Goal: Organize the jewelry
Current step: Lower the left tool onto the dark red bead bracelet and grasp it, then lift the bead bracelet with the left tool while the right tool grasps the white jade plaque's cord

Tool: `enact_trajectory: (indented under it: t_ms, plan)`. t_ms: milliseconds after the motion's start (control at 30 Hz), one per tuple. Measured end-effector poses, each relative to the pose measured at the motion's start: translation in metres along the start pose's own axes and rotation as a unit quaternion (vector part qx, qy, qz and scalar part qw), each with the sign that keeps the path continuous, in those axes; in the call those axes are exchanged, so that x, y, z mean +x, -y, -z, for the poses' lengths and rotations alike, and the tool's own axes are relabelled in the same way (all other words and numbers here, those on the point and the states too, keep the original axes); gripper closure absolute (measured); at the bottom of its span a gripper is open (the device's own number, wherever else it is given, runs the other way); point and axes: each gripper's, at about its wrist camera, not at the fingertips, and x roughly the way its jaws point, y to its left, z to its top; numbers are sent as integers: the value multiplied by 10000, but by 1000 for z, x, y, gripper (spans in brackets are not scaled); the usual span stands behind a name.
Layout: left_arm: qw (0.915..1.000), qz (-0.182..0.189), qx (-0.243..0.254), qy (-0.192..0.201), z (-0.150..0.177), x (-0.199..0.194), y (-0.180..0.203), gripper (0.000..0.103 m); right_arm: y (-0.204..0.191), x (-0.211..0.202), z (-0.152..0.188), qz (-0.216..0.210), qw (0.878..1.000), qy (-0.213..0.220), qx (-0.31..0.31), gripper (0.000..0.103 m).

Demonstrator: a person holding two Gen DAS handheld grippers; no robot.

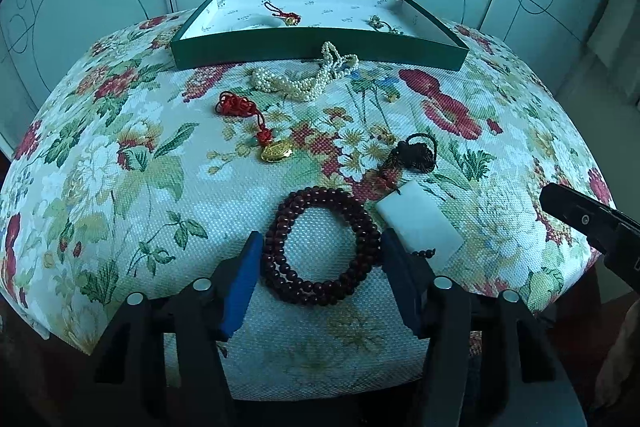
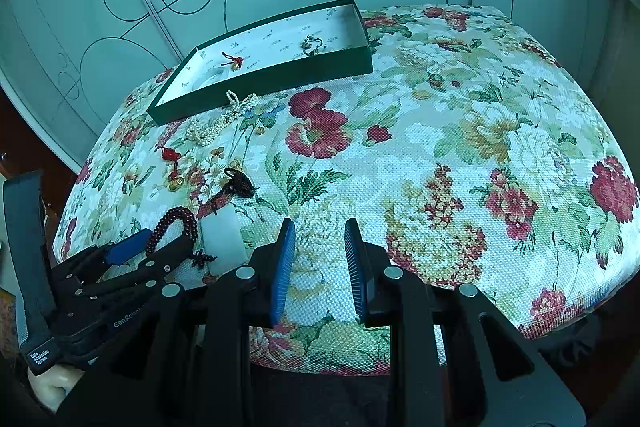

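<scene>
Floral tablecloth (image 1: 120, 155) is covering the whole desk, with a green tray (image 1: 312, 47) sitting at the far edge in front of frosted doors. The left tongs (image 1: 320, 267) are spread wide, straddling a dark red bead bracelet (image 1: 320, 247) that's lying flat between the blue pads, not pinched. A white jade pendant (image 1: 420, 227) is lying just beside it. The right tongs (image 2: 320, 259) are hovering part-open over bare cloth, holding nothing. A pearl necklace (image 1: 308, 77) is lying against the tray's front wall.
</scene>
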Motion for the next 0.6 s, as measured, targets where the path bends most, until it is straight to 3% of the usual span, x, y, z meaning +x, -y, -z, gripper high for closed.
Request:
enact_trajectory:
  t_ms: [233, 300, 600]
  plan:
    - [9999, 81, -66, 130, -3, 0, -14, 75, -7, 5, 0, 53, 9999, -62, -91, 77]
    - [9998, -48, -16, 177, -4, 0, -17, 86, -10, 7, 0, 62, 9999, -80, -125, 77]
    - [9990, -263, -234, 261, -9, 0, -49, 86, -32, 22, -8, -16, 9992, -159, -361, 77]
